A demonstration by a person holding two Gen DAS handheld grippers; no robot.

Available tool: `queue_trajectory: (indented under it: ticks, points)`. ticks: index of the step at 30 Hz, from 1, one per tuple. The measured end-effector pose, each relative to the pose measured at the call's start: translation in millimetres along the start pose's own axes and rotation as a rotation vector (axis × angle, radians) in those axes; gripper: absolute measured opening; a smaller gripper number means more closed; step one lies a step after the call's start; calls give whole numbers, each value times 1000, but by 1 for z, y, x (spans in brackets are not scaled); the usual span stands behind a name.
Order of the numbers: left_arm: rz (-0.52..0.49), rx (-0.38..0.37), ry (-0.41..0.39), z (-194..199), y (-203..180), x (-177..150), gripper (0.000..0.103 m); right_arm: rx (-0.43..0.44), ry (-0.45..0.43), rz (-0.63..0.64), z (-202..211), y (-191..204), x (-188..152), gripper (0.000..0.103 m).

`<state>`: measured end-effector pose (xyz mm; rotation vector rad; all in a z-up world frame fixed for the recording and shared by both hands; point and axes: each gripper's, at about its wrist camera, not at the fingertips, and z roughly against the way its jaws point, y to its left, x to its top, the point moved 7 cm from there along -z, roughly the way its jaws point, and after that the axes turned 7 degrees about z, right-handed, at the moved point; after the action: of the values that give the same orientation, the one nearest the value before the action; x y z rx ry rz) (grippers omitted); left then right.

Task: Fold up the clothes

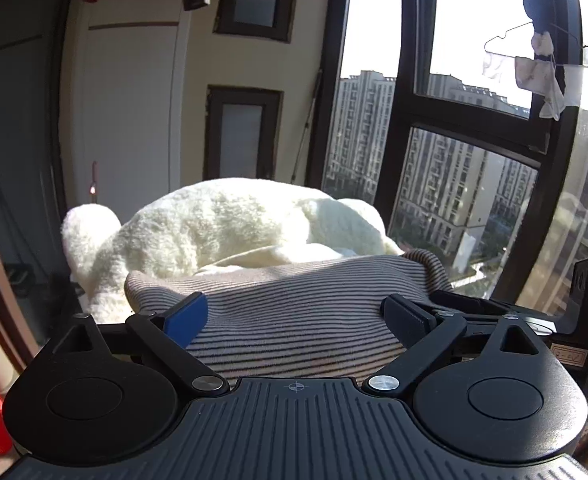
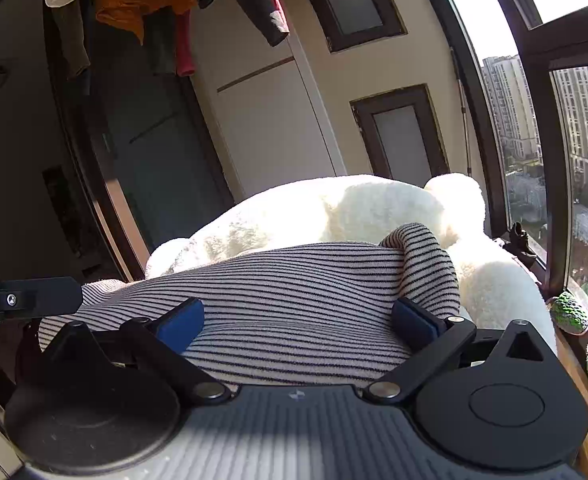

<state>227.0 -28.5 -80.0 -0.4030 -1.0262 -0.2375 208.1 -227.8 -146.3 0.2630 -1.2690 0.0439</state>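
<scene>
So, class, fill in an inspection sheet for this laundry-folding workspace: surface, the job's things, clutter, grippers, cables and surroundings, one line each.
Surface: hidden under the fabrics; cannot tell what it is.
Job's things: striped garment lies bunched in front of both grippers; white fleece garment heaped behind it, touching.
Clutter: two green, avocado-like objects on the sill.
Grippers: left gripper open, right gripper open; fingers either side of the striped cloth, nothing clamped.
Cables: nothing seen.
Surroundings: large window with tower blocks outside; hanging clothes overhead; wire hanger near the glass.
</scene>
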Motion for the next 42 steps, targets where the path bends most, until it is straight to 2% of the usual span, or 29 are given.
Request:
queue_trajectory:
  ticks: [5, 9, 10, 14, 19, 21, 29, 33, 37, 40, 42]
  points:
    - [-26, 17, 55, -18, 12, -16, 100, -48, -41, 15, 7, 6, 3, 103]
    - [16, -36, 73, -25, 23, -15, 102, -109, -166, 46, 33, 16, 16, 103]
    - [27, -50, 77, -28, 26, -14, 102, -110, -152, 33, 32, 14, 17, 103]
    - [19, -90, 80, -35, 29, -14, 103, -104, -3, -62, 13, 0, 2, 103]
    - [6, -123, 75, -40, 31, -14, 103, -87, 56, -182, 11, -12, -12, 103]
    - [6, -131, 74, -41, 31, -14, 103, -79, 52, -220, 12, -16, -15, 103]
    - [0, -160, 51, -41, 38, -16, 103, -138, 10, -204, 15, -6, -20, 103]
    - [-4, -182, 26, -44, 43, -14, 103, -144, 28, -195, 15, -3, -19, 103]
    - [67, -177, -11, -36, 50, -5, 103, -118, 72, -132, 15, -3, -16, 103]
    - [175, -216, -65, -8, 63, 8, 103, -94, 94, -97, 18, -5, -13, 103]
    - [215, -172, -73, 2, 75, 12, 103, -101, 66, -53, 22, -2, -4, 103]
